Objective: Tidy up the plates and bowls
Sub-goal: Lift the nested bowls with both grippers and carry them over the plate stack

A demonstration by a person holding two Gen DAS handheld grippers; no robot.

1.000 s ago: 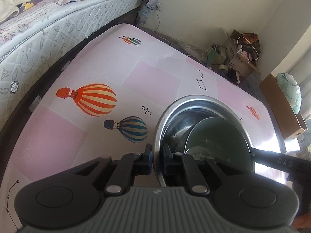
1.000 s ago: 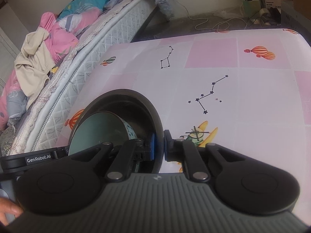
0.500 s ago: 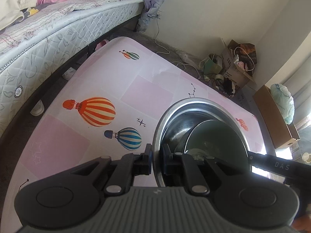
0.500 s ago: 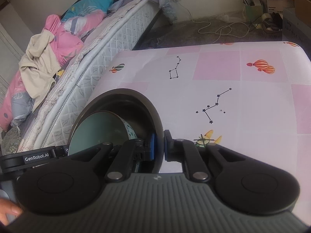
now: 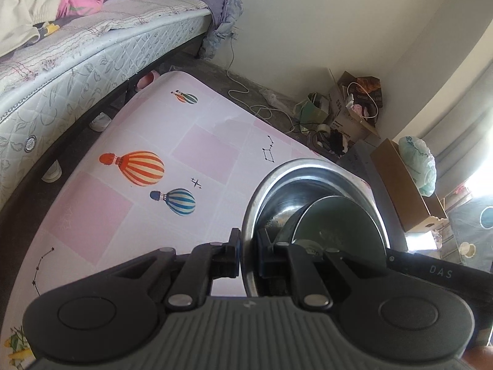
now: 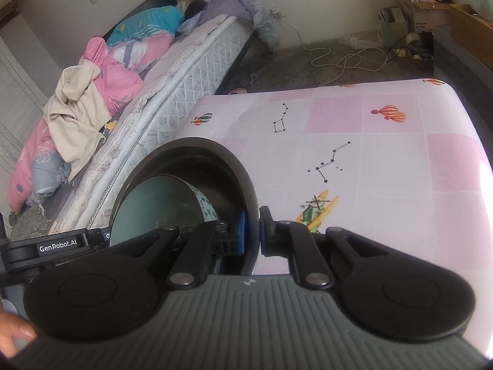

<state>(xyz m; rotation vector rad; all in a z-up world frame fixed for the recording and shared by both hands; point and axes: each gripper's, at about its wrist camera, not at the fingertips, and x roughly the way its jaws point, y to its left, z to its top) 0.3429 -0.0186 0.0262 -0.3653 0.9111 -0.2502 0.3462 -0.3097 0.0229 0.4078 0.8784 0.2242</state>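
Observation:
A large steel bowl (image 5: 277,191) holds a smaller green ceramic bowl (image 5: 336,222) nested inside it. My left gripper (image 5: 248,256) is shut on the steel bowl's left rim. My right gripper (image 6: 252,234) is shut on the opposite rim of the steel bowl (image 6: 215,160), with the green bowl (image 6: 154,203) showing inside it in the right wrist view. Both grippers hold the bowl high above the pink patterned table (image 5: 185,154), tilted toward the cameras.
The table (image 6: 385,160) has balloon and star prints. A bed (image 5: 77,55) with heaped bedding (image 6: 101,71) runs along its left side. Cardboard boxes and clutter (image 5: 354,108) sit on the floor by the far wall, with cables nearby.
Both grippers have risen with the bowl; the table looks smaller and farther below, and more of the bed, floor and wall has come into view.

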